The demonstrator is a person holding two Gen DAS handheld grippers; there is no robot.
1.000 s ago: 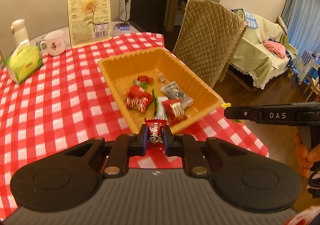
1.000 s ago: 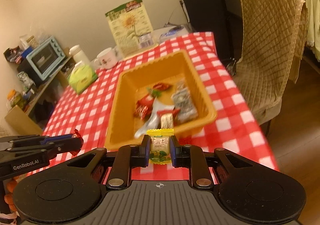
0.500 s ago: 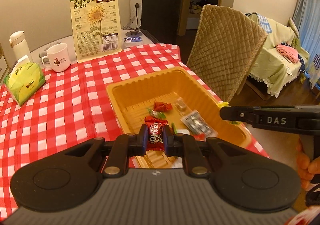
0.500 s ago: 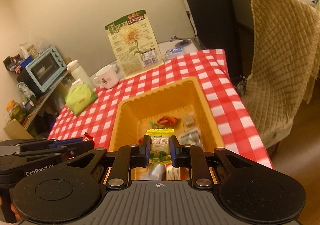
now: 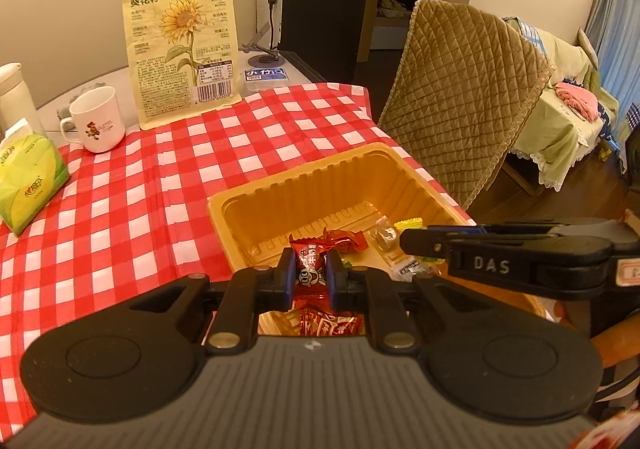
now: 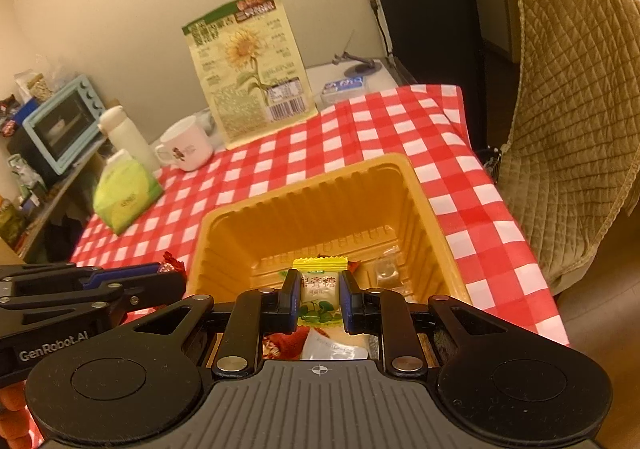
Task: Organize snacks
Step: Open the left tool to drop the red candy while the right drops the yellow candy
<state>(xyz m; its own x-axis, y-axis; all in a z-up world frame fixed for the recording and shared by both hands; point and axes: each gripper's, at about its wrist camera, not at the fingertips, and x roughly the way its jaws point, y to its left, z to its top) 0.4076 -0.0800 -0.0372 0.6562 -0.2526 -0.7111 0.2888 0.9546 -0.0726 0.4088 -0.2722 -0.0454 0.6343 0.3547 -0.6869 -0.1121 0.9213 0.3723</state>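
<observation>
My left gripper (image 5: 311, 270) is shut on a red wrapped candy (image 5: 312, 264) and hangs over the near part of the orange tray (image 5: 280, 185). In the right wrist view my right gripper (image 6: 320, 299) is shut on a yellow-green wrapped candy (image 6: 320, 295), also above the orange tray (image 6: 312, 185). Several wrapped snacks (image 5: 346, 239) lie on the tray floor, partly hidden by the grippers. The right gripper's body (image 5: 520, 261) crosses the right side of the left wrist view. The left gripper's body (image 6: 80, 289) shows at the left of the right wrist view.
A red-checked tablecloth (image 5: 120, 189) covers the table. At the back stand a sunflower-seed bag (image 5: 182, 41), a white mug (image 5: 98, 119), a green tissue pack (image 5: 28, 181) and a white bottle (image 6: 128, 137). A quilted chair (image 5: 468, 97) stands at the table's right edge.
Both grippers have moved forward over the tray with their candies still held. The tray now lies right beneath them and its snacks are mostly covered.
</observation>
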